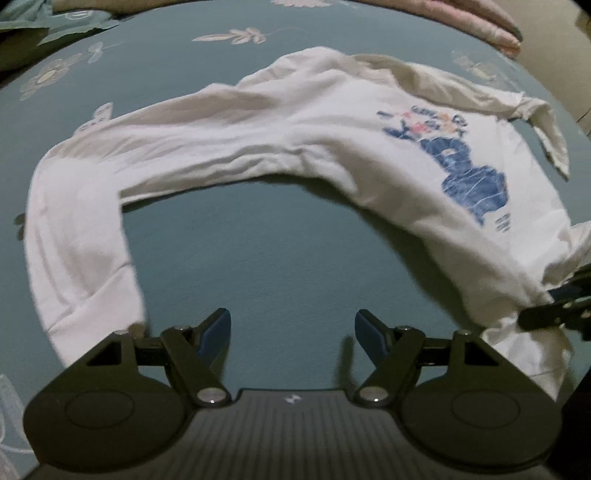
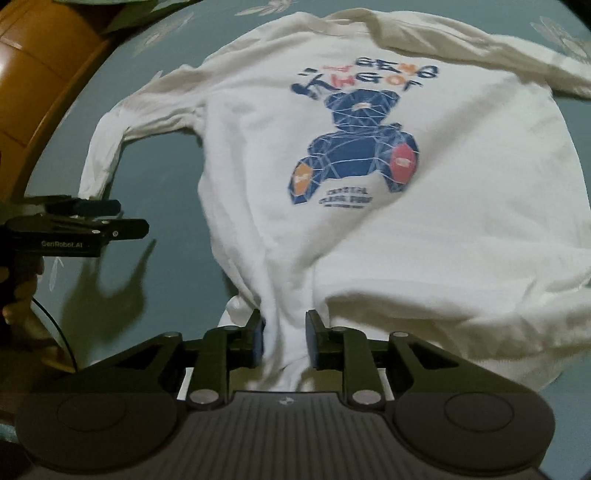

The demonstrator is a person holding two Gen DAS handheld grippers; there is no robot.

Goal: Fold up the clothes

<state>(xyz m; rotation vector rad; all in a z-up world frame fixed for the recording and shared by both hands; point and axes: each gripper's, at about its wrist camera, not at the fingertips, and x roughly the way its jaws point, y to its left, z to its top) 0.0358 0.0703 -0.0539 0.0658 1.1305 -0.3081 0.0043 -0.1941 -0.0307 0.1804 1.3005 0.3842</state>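
Teal floral bedsheet [image 1: 266, 236] under white sweatshirt [image 2: 424, 240], left tongs [image 1: 292, 334] spread, right tongs [image 2: 284, 338] loosely around hem.

Sweatshirt [image 2: 424, 229]: white, long-sleeved, printed on the chest with a faceted navy-blue bear [image 2: 360, 147] crossed by thin white lines, one paw orange, the other red, with blue and red-orange lettering above and small blue lettering below. Bed cover [image 1: 258, 251]: muted teal-green with pale cream flower and leaf sprigs; pink cloth [image 1: 476, 22] at its far edge. Left gripper [image 1: 292, 334] and right gripper [image 2: 284, 339]: matte black bodies, blue finger pads, silver pivot pins.
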